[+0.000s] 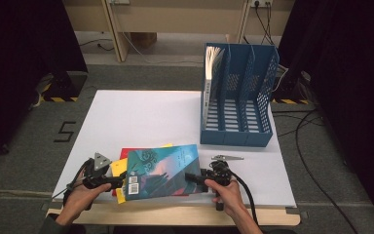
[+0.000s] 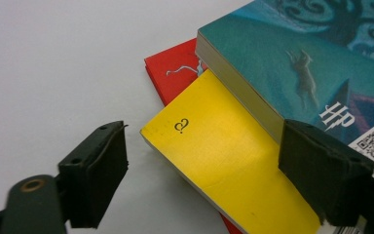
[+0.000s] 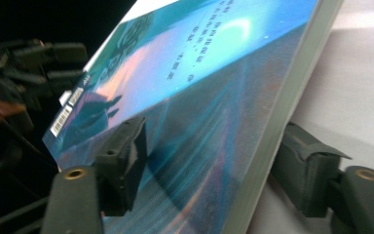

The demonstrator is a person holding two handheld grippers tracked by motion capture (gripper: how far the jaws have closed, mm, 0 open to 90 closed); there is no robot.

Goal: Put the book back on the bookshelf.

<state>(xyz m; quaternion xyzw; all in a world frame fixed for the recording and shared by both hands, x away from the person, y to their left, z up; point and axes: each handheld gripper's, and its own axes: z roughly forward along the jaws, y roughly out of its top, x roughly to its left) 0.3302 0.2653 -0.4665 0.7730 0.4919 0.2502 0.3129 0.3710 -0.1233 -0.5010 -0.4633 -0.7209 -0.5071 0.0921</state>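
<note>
High view: a teal paperback lies atop a yellow book and a red book at the tabletop's near edge. Left gripper view: left hand-held gripper open, straddling the yellow book. Right gripper view: right hand-held gripper clamps the teal paperback's raised right edge.

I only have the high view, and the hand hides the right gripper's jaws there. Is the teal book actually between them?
Observer: Yes. In the right gripper view the right gripper straddles the teal book at its edge, one pad on the cover and the other against its underside.
Operator: And the left one?
Observer: The left gripper stands open, with the corner of the yellow book lying between its jaws, not clamped.
</note>
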